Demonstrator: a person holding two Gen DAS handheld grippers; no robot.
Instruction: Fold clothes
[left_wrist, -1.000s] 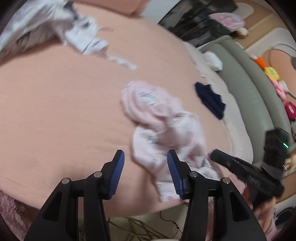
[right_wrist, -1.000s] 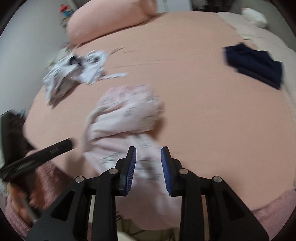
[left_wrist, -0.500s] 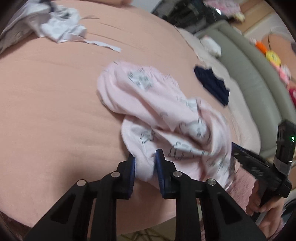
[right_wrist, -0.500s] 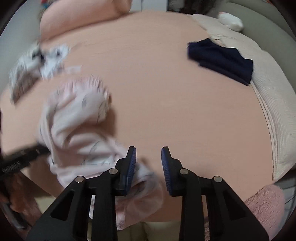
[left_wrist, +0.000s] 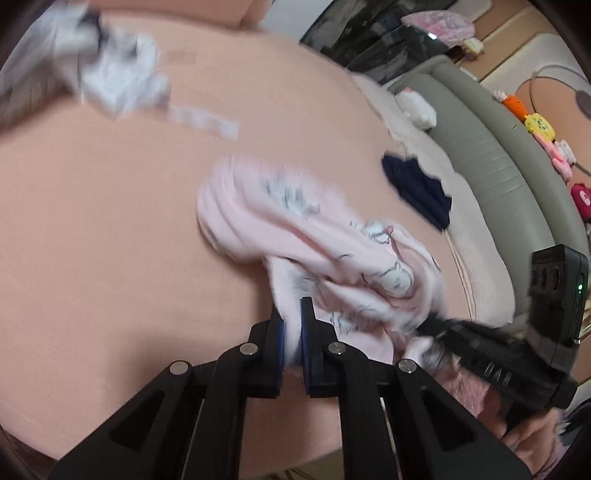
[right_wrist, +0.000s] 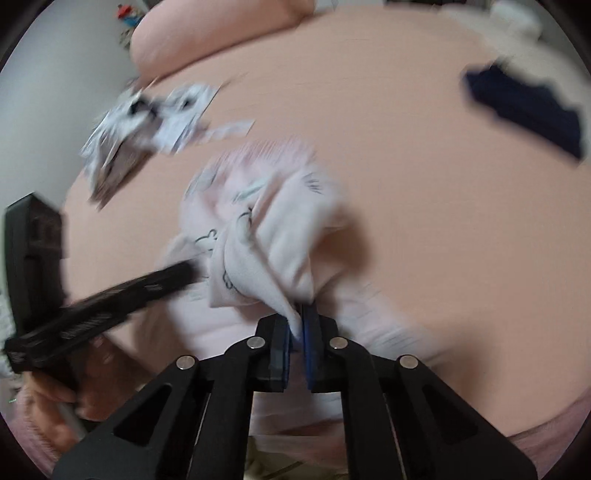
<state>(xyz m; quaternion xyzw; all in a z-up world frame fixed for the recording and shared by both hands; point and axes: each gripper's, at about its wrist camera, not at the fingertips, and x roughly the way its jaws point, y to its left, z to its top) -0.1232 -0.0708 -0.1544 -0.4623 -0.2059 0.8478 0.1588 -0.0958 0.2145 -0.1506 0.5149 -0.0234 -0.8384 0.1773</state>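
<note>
A: Surface first — the broad peach-coloured bed sheet (left_wrist: 110, 229) fills most of both views. None of the clothes on it looks folded.

B: Agreed. Largest garment?

A: The pale pink printed cotton garment (left_wrist: 295, 236), bunched in a heap at the centre of the left wrist view and running down to lower centre. In the right wrist view the same heap sits centre-left (right_wrist: 266, 229), one corner drawn up off the sheet.

B: Others?

A: A crumpled white-and-grey patterned garment (left_wrist: 110, 81) at upper left, and a small dark navy cloth (left_wrist: 417, 188) at centre right near the sheet's edge. Both well apart from the pink one, neither touched by a gripper.

B: Tong state?

A: Left gripper (left_wrist: 291, 339) — jaws closing, pads already pinching a fold of the pink fabric at lower centre. Right gripper (right_wrist: 297, 332) — pressed together on a thin corner of the same garment; cloth visibly runs between the blue pads.

B: So progress?

A: My reading: very early. Both ends of the pink garment are gripped, but it is crumpled, not spread flat, no fold made. Left to do: lift and shake it out, lay it flat, fold — then the two other pieces. Heavy blur, so the print and which garment edges are held cannot be told.
</note>
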